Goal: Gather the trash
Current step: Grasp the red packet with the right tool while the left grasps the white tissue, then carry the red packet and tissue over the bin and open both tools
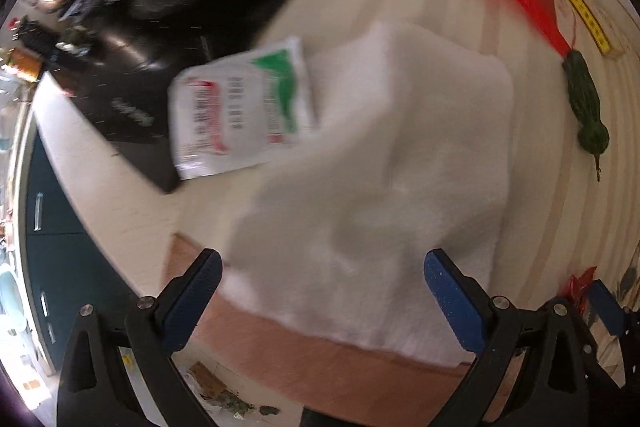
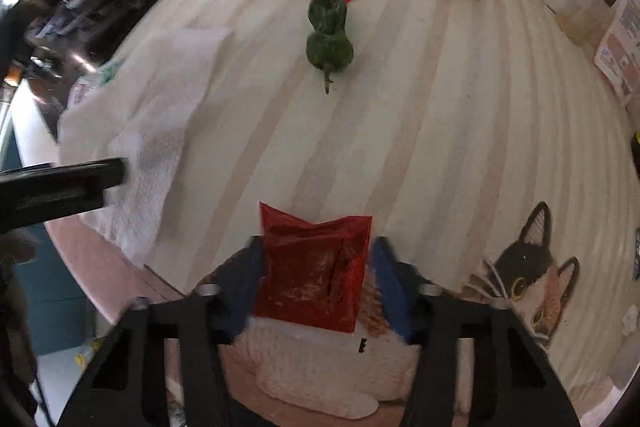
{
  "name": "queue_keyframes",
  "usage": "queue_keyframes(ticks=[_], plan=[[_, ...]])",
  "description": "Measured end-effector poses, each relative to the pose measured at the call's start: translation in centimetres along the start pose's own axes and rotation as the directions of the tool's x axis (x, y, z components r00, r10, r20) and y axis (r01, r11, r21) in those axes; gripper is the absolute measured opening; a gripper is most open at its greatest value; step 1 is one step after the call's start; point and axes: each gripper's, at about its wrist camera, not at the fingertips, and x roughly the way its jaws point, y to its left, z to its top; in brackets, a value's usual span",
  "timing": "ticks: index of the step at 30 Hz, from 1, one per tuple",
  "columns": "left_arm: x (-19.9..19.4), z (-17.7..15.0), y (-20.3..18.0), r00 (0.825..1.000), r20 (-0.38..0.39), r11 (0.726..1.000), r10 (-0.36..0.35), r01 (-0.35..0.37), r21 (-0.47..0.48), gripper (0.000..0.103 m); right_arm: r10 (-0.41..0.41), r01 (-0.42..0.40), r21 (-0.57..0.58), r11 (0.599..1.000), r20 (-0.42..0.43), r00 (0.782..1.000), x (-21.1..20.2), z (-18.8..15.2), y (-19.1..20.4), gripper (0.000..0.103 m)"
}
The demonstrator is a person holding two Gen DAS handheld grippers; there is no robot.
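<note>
My right gripper [image 2: 316,279] straddles red wrapper [image 2: 314,267], jaws at its side edges; cannot tell if pads press yet. Wrapper lies at table's near edge, beside cat picture [image 2: 528,275]. Judge it light, thin, crinkly, slippery: pinch across flat middle. My left gripper [image 1: 322,291] spread wide over white paper towel [image 1: 380,167], left of wrapper. Towel soft, limp: bunch at near edge.

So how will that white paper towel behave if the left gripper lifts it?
The paper towel lies rumpled and draped over the table edge, so probably limp and light. Its thin sheet would likely sag between the open fingers.
</note>
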Motion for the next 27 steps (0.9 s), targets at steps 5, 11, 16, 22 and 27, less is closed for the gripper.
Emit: queue_keyframes(ticks=[5,11,16,22,27], plan=[[-1.7,-0.1,0.4,0.993,0.039,0.993,-0.111,0.112,-0.028,0.039,0.043,-0.043,0.034,0.999,0.002,0.999,-1.0,0.1,-2.2,0.026],[-4.4,-1.2,1.9,0.98,0.049,0.978,-0.195,0.198,-0.07,0.001,0.088,-0.09,0.089,0.992,0.025,0.996,-3.0,1.3,-4.7,0.015],[-9.8,-3.2,3.5,0.966,0.137,0.968,-0.22,0.233,-0.094,0.0,0.132,-0.138,0.124,0.983,0.05,0.99,-4.5,1.7,-6.7,0.013],[-14.8,-7.0,9.1,0.942,0.234,0.943,-0.241,0.284,-0.173,0.001,0.195,-0.203,0.092,0.975,0.093,0.976,-7.5,2.8,-3.5,0.012],[-14.6,-10.7,15.5,0.942,0.259,0.906,-0.212,0.289,-0.309,0.001,0.28,-0.279,-0.023,0.96,0.096,0.955,-9.2,3.8,3.6,0.011]])
